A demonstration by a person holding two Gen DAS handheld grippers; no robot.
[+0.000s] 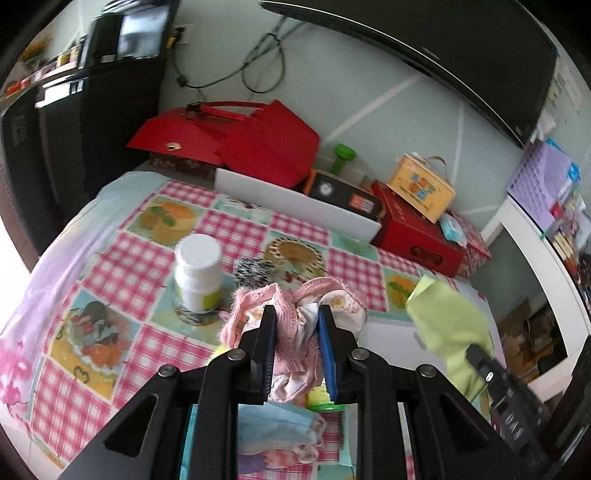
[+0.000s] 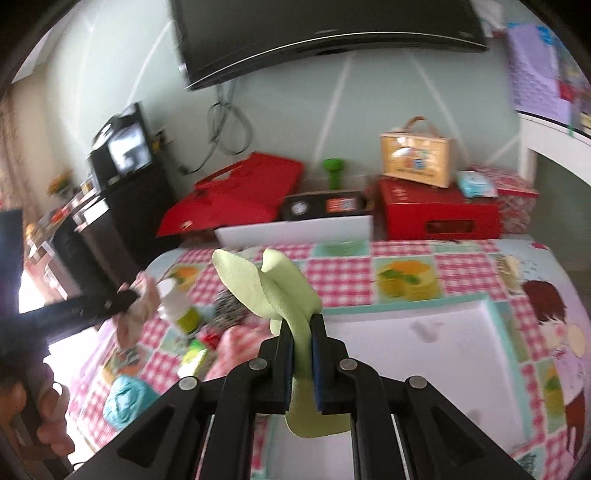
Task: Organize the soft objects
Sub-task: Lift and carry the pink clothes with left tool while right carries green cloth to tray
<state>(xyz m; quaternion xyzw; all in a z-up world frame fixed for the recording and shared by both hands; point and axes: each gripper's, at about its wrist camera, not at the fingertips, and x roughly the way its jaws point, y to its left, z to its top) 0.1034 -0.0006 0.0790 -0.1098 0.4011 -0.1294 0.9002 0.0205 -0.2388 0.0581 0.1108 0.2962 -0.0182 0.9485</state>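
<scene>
A table covered by a pink-checked tablecloth [image 1: 229, 229] with cake pictures is seen against a pale green wall, with a dark screen [image 2: 325, 33] mounted above and red boxes [image 2: 436, 210] stacked along the far edge. A white tray [image 2: 436, 354] is set on the cloth at the right side.

The left gripper [image 1: 297, 314] is clenched on a bunched pink cloth [image 1: 295, 310] with lace trim; the bundle is held above the table, its bulk spilling over the fingertips and a tail hanging down between the jaws, so its long axis runs roughly along the fingers. In the right wrist view the same bundle is seen at the left, hanging downward from the other gripper's tip.

The right gripper [image 2: 302, 325] is clamped on a light green cloth [image 2: 280, 284]. The cloth is pinched near its middle: two folded lobes are pointed up and away from the jaws toward the wall, and a shorter end is left hanging below the fingers. It is held above the near edge of the white tray.

On the table beneath, a white bottle [image 1: 197, 273] with a yellow-green label is stood upright, a black-and-white patterned item [image 1: 253, 271] lies just beside it, and a light blue face mask [image 1: 280, 428] is seen under the left gripper. A hand [image 2: 40, 410] is visible at the lower left of the right wrist view.
</scene>
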